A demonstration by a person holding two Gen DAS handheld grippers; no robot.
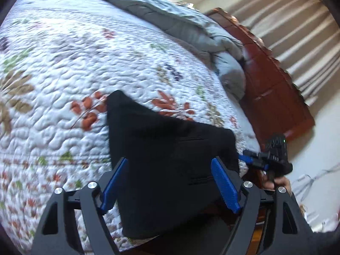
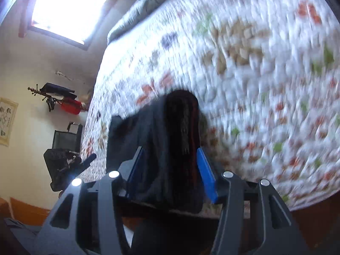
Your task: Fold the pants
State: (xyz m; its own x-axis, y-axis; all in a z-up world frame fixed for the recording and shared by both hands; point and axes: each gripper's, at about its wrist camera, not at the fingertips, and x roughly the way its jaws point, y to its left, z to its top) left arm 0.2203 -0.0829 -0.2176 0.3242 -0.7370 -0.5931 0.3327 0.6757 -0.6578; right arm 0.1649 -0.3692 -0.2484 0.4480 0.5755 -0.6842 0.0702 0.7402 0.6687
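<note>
The black pants (image 1: pixel 167 155) lie folded into a compact bundle near the edge of the bed, on a white quilt (image 1: pixel 85 63) with a leaf pattern. My left gripper (image 1: pixel 170 167) is open, its blue pads either side of the bundle and just above it. In the right wrist view the pants (image 2: pixel 170 140) sit between the blue pads of my right gripper (image 2: pixel 170 155), which is open and close over the bundle. The right gripper also shows in the left wrist view (image 1: pixel 255 159) at the pants' right edge. The right view is blurred.
A grey duvet (image 1: pixel 180 21) is bunched at the far end of the bed by a red-brown wooden bed frame (image 1: pixel 276 89). Curtains (image 1: pixel 297 21) hang beyond. In the right wrist view a window (image 2: pixel 70 6), a wall rack (image 2: pixel 57 99) and a black chair (image 2: pixel 63 148) are to the left.
</note>
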